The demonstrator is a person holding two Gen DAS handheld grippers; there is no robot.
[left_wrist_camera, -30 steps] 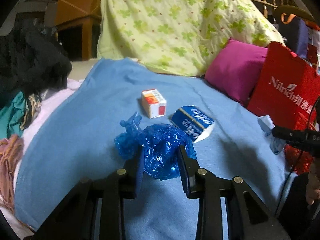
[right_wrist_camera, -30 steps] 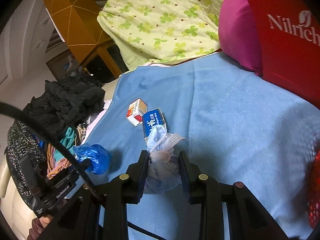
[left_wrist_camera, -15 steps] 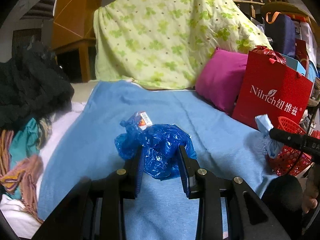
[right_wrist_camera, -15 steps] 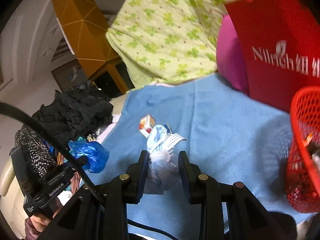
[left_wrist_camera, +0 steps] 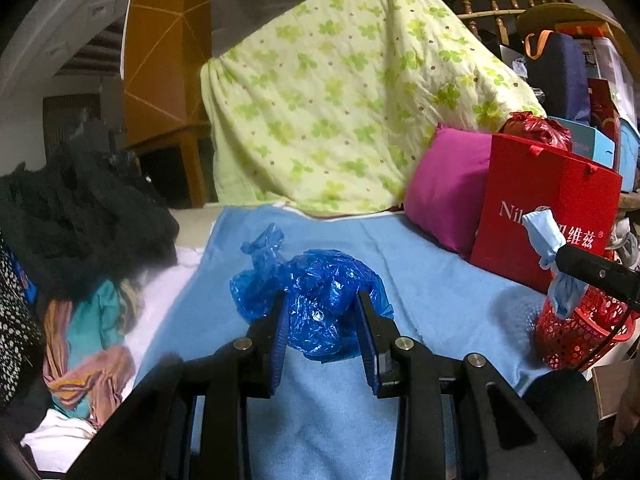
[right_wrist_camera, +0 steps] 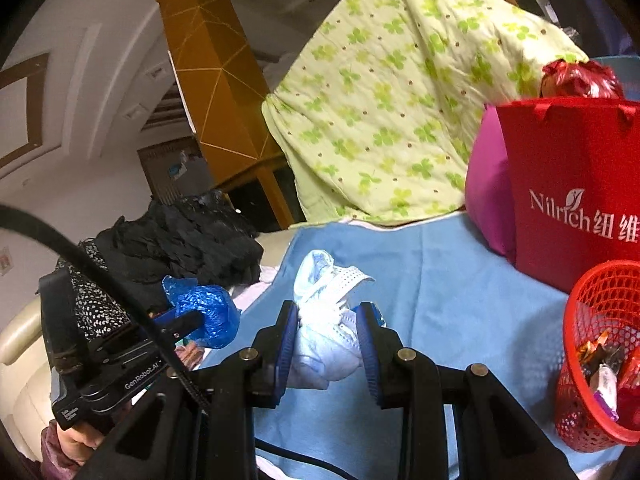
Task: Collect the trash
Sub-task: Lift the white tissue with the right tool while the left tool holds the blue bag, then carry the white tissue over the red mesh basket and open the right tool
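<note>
My left gripper (left_wrist_camera: pixel 322 312) is shut on a crumpled blue plastic bag (left_wrist_camera: pixel 320 296) and holds it above the blue bed cover (left_wrist_camera: pixel 432 280). My right gripper (right_wrist_camera: pixel 329 322) is shut on a wad of pale blue face masks (right_wrist_camera: pixel 328 320), also held above the cover. A red mesh basket (right_wrist_camera: pixel 600 344) with wrappers inside stands at the right, lower than the right gripper; it also shows in the left wrist view (left_wrist_camera: pixel 580 328). In the left wrist view the right gripper (left_wrist_camera: pixel 560 264) hangs over the basket with the masks. In the right wrist view the left gripper (right_wrist_camera: pixel 192 320) with the bag is at the left.
A red paper bag (right_wrist_camera: pixel 576 192) and a magenta cushion (left_wrist_camera: pixel 448 188) stand at the back right. A green clover quilt (left_wrist_camera: pixel 340 120) leans behind the bed. Dark and coloured clothes (left_wrist_camera: pixel 80 240) are piled at the left.
Both grippers have lifted and drawn back from the bed with their loads. The two small boxes have dropped out of view and the red basket has come into view at the right.
</note>
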